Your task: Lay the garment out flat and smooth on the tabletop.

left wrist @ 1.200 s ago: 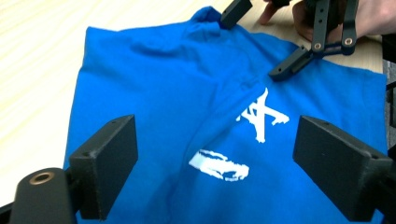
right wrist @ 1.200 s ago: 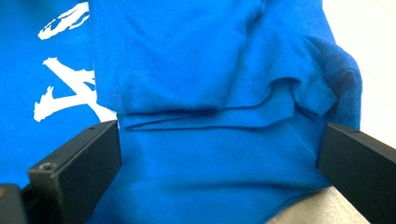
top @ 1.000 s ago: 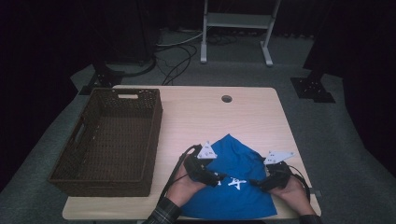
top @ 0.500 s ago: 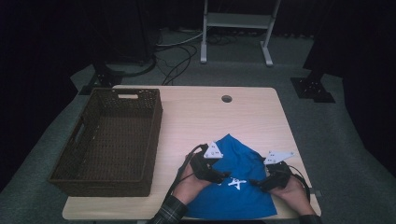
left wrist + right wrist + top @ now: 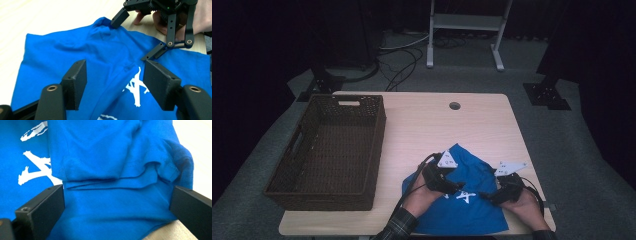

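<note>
A blue T-shirt (image 5: 472, 167) with a white print lies crumpled at the table's front right. My left gripper (image 5: 457, 188) rests on its left part and points right toward the print. In the left gripper view the left gripper (image 5: 115, 82) has its jaws apart over the blue T-shirt (image 5: 75, 47). They have just been closing, with cloth lying between them and unpinched. My right gripper (image 5: 486, 195) faces it from the right, also seen as the right gripper (image 5: 132, 40). In its own view the right gripper (image 5: 117, 205) stands wide open around a folded hem of the T-shirt (image 5: 100, 145).
A dark wicker basket (image 5: 374, 145) stands on the left half of the wooden table (image 5: 437, 125). A cable hole (image 5: 455, 106) sits near the far edge. Beyond the table, a metal stand and cables lie on the dark floor.
My left gripper has slid a little to the right across the shirt, toward the right gripper. The right hand has stayed where it was.
</note>
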The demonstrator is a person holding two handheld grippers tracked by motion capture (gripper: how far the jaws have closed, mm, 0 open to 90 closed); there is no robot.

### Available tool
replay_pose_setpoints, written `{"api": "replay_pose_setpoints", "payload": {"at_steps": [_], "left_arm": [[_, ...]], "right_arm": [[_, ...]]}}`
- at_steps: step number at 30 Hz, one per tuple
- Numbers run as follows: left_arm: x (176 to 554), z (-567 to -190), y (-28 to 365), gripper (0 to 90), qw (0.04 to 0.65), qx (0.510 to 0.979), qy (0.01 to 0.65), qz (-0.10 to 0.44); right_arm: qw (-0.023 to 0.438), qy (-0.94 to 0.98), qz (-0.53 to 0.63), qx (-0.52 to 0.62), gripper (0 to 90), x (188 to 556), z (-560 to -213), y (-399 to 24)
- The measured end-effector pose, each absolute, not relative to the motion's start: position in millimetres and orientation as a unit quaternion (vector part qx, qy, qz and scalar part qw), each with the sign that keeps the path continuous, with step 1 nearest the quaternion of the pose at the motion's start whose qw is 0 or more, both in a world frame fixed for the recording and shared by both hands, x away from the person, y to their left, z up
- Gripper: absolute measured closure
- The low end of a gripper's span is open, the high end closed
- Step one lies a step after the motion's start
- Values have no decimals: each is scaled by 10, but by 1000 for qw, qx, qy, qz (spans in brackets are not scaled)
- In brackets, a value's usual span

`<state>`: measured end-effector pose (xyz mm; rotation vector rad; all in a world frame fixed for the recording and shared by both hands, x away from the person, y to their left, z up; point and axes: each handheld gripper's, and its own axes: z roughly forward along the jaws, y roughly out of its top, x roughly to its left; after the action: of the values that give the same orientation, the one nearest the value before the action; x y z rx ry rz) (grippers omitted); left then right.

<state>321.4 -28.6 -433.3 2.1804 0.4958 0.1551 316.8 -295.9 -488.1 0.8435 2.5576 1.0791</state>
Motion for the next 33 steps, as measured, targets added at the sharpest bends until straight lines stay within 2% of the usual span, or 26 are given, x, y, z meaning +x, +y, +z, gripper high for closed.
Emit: {"api": "replay_pose_setpoints", "payload": {"at_steps": [33], "left_arm": [[3267, -4522, -672, 570, 426, 881, 206, 26]], "right_arm": [[119, 875, 370, 289, 0, 3168, -4881, -2960]]}}
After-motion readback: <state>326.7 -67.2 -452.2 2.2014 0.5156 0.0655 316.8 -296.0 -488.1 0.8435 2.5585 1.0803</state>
